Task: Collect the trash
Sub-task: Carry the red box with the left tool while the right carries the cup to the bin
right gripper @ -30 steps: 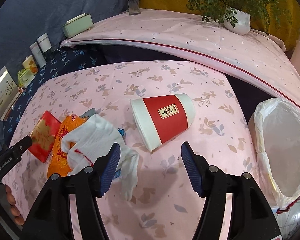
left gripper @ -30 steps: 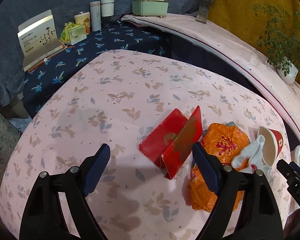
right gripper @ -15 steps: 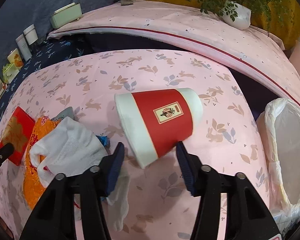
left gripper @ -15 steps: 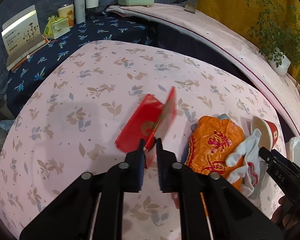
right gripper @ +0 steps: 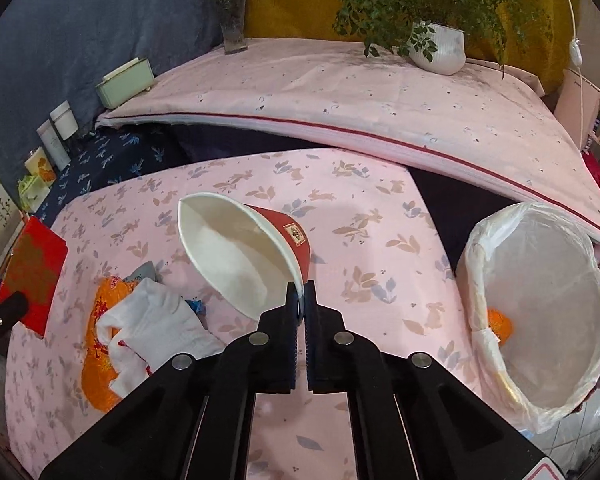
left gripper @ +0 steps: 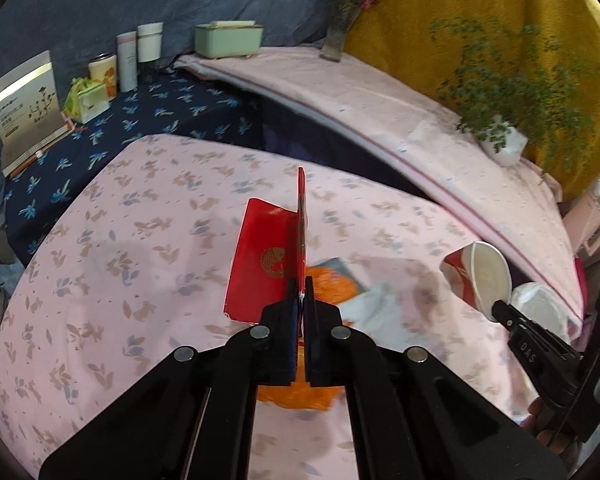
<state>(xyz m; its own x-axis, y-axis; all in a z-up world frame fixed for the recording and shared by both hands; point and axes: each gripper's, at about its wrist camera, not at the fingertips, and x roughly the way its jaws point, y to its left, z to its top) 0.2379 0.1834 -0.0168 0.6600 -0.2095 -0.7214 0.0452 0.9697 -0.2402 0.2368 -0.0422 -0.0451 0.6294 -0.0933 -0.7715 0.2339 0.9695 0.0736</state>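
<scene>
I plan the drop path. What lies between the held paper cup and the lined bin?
Only bare pink tablecloth lies between the paper cup and the lined bin, seen in the right wrist view.

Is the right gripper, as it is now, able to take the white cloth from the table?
Probably not: the right gripper is shut on the paper cup, which must go first; the white cloth lies uncovered.

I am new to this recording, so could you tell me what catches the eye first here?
The left gripper pinches a folded red envelope above the pink tablecloth. The right gripper grips the rim of a red paper cup, with the lined trash bin at its right.
</scene>
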